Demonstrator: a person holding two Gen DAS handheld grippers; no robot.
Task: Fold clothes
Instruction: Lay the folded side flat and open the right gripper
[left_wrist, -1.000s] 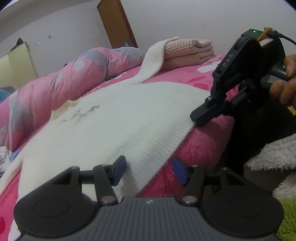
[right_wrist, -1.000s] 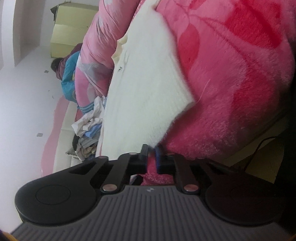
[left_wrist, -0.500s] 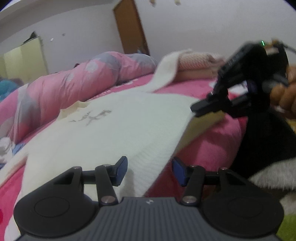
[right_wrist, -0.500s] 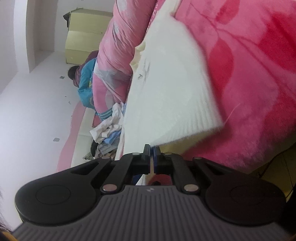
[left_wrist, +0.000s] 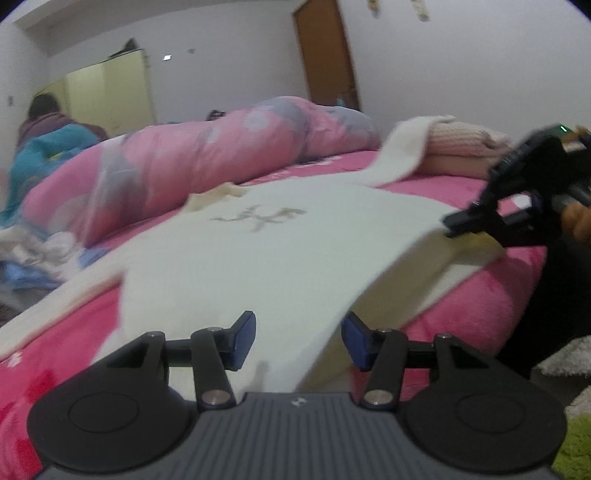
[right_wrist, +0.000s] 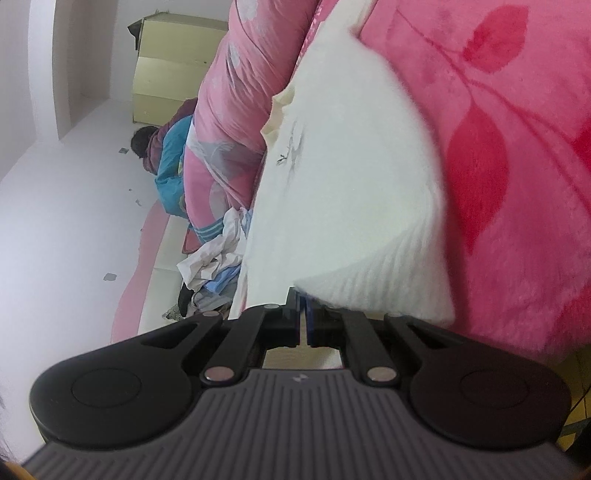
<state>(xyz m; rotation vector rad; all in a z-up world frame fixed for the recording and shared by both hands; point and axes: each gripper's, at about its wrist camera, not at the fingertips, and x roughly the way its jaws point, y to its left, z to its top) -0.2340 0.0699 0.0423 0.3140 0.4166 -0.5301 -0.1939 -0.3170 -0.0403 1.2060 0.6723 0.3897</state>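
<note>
**Hem lift on white sweater: right corner gripped, left corner not**

- White sweater (left_wrist: 280, 251) is spread face-up on the pink bed (left_wrist: 491, 295), neck at the far end, hem at the near edge. One sleeve is draped to the far right over a folded stack (left_wrist: 461, 144); the other trails to the near left.
- Right claw (right_wrist: 302, 325) is clenched on the near-right hem corner. In the left wrist view that corner is seen raised off the bed, with a shadowed gap under it.
- Left claw (left_wrist: 297, 334) is released, jaws wide apart and straddling the near-left part of the hem. No fabric is pinched between its pads (left_wrist: 243, 328).
- Step in hand, as judged: the hem is being taken at both corners for a fold toward the neck.

To do it well:
- Left claw should be closed on the hem near its own corner, with both knit layers caught, not just the top one.
- Both corners should be raised level and kept taut between the claws, so the fold line runs straight.
- Sleeves are loose at both sides; dragging under the body is likely unless they are dealt with.
- Knit is thick and stretchy, so a shallow pinch may slip.
</note>
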